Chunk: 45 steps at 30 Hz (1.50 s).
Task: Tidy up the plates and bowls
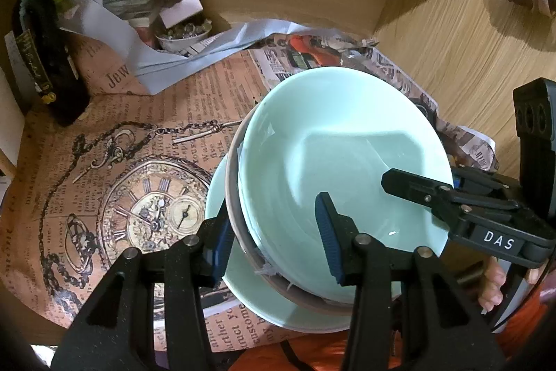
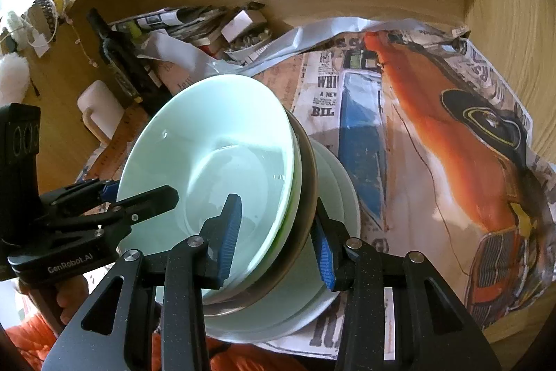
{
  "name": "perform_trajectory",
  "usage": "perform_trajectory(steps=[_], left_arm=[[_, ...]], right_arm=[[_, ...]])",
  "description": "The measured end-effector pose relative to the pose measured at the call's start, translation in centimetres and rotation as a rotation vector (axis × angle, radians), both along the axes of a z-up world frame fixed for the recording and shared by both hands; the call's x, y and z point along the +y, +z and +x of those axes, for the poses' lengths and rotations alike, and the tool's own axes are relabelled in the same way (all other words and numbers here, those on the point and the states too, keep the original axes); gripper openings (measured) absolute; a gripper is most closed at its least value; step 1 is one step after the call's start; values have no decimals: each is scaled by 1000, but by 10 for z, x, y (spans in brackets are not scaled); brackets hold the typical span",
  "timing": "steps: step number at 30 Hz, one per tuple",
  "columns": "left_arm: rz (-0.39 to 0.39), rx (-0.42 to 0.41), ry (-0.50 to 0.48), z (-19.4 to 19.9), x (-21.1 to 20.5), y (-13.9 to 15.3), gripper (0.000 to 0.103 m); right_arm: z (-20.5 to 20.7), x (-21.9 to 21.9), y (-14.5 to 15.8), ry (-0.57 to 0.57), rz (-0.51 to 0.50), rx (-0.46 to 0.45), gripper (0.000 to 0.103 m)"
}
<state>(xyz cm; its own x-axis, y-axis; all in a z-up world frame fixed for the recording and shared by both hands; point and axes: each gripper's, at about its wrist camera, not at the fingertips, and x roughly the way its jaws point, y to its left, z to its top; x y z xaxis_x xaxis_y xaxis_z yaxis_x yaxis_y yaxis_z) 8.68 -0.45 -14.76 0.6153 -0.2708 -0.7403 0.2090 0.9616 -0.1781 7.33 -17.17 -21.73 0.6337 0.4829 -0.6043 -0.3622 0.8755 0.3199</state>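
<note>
We note a stack of dishes on the paper-covered bench [image 1: 132, 113]: a pale green bowl [image 1: 340, 155] nested in a grey-rimmed bowl [image 1: 233, 197], both sitting on a pale green plate [image 1: 264, 305]. The left hand-held gripper [image 1: 274, 235] straddles the near-left rims of the two bowls, one blue pad inside the green bowl and the other outside the grey rim; its jaws look closed down to the thickness of the walls, though we cannot confirm firm contact from here. The right hand-held gripper [image 2: 274, 239] does the same on the opposite side, inner pad [image 2: 231, 232] inside the green bowl and outer pad just beyond the grey rim, over the plate (contact likewise looks probable, not certain). In our judgement the step in hand is lifting or shifting the nested bowls as a pair. To do it well we should squeeze both sides evenly, keep the rims level and raise straight up so the plate stays behind. The glazed surfaces look slick, so a slow lift seems wise. Crumpled newspaper [image 2: 180, 19] and a small dish of trinkets [image 1: 182, 35] sit well apart at the back.
</note>
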Motion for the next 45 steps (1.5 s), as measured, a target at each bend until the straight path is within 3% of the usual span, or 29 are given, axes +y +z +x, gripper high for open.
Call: perform_trajectory(steps=[14,17,20,22,24,26,33,37,40,42,45], left_arm=[[25,-26,-9,1,-1,-5,45],[35,-30,-15,0,-2,-5,46],[40,-55,12,-3,2,0,48],[32,-89,31,-8,7,9,50],[24,-133,47,-15,10,18,57],[27,-194,59,-24,12,29,64],[29,-384,89,-61,12,64,69],[31,-474,124,-78,11,74,91],[45,-555,152,-96,11,81,94],[51,-582,153,-103,10,83,94],[47,-616,167,-111,9,85,102]], right_arm=[[3,-5,-6,9,61,-4,41],[-2,-4,-5,-2,33,-36,57],[-13,-4,4,-38,-6,-116,60],[-23,-5,13,-59,-28,-182,60],[-34,-6,22,-81,-35,-248,72],[-43,-7,30,-92,-40,-306,74],[-77,-6,55,-123,-24,-487,85],[-89,-9,60,-126,-7,-532,85],[-95,-12,62,-127,18,-545,88],[-99,-14,61,-132,40,-556,96],[-106,-19,61,-153,55,-584,101]])
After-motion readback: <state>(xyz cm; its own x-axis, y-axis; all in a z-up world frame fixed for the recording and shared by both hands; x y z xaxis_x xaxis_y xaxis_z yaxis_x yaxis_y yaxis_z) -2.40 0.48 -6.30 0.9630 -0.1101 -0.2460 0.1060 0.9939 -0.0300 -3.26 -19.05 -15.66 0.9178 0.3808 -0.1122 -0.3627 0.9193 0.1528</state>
